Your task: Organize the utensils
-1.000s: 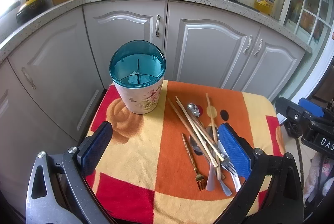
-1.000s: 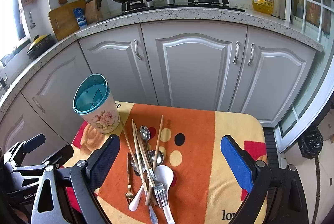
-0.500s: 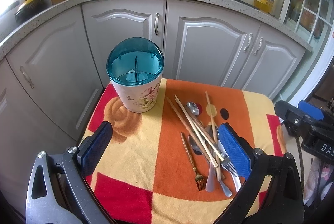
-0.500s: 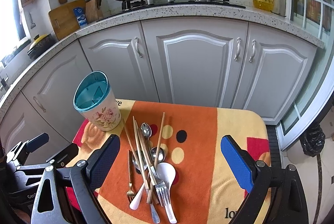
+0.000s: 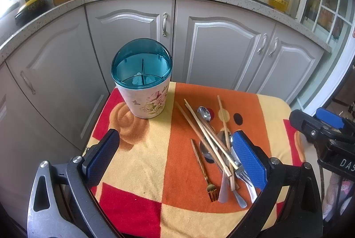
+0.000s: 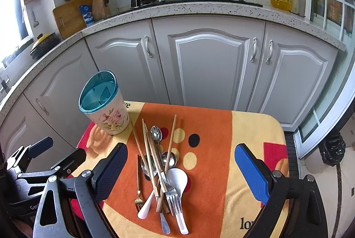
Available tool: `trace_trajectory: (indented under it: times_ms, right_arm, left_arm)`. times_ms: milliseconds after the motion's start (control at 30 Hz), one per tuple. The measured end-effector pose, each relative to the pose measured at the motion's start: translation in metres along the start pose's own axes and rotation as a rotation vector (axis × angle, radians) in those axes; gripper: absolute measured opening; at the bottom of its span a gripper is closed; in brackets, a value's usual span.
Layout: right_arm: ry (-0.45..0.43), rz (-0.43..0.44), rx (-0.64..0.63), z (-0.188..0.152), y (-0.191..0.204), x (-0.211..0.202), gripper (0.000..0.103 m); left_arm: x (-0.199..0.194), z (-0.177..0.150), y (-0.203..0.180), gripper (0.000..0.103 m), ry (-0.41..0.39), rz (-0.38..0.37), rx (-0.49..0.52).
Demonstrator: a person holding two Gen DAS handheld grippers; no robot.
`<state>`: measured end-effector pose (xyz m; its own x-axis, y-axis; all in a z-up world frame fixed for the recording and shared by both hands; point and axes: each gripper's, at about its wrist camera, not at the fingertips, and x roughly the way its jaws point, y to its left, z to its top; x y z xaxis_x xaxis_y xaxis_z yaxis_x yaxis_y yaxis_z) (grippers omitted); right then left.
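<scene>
I hold my left hand-held gripper above the near edge of the table, its blue pads spread wide with nothing between them. My right hand-held gripper hangs over the same cloth-covered table, jaws equally wide and empty.

The utensil holder stands upright at the far left corner, a floral cup with a teal divided top; its compartments look bare apart from something pale at the bottom that I cannot identify.

The utensils lie in a loose heap on the orange stripe, to the right of the holder and apart from it. Wooden chopsticks cross over metal spoons, and a white ladle spoon rests beside a steel fork. A slim gold fork lies just left of the heap. In my left view, my right pad hides part of the pile.
</scene>
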<state>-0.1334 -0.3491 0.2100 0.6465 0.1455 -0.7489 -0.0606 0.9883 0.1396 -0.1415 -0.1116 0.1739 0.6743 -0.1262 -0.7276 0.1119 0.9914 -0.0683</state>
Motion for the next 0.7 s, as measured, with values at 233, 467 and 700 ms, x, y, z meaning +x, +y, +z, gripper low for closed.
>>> trace_trajectory:
  times_ms: [233,467,700]
  right_arm:
    - [0.012,-0.019,-0.002,-0.002,-0.0024,0.0023,0.097]
    - [0.021,-0.031,0.002,-0.0041,-0.0047,0.0046,0.097]
    - [0.04,-0.031,-0.003,-0.0074,-0.005,0.0097,0.097]
  left_arm:
    - [0.0019,-0.001,-0.0005,0.102,0.009,-0.003,0.0]
    - [0.0053,-0.0028,0.0001,0.102,0.022,-0.009,-0.007]
    - [0.0081,-0.0038,0.0018,0.102,0.032,-0.013,-0.011]
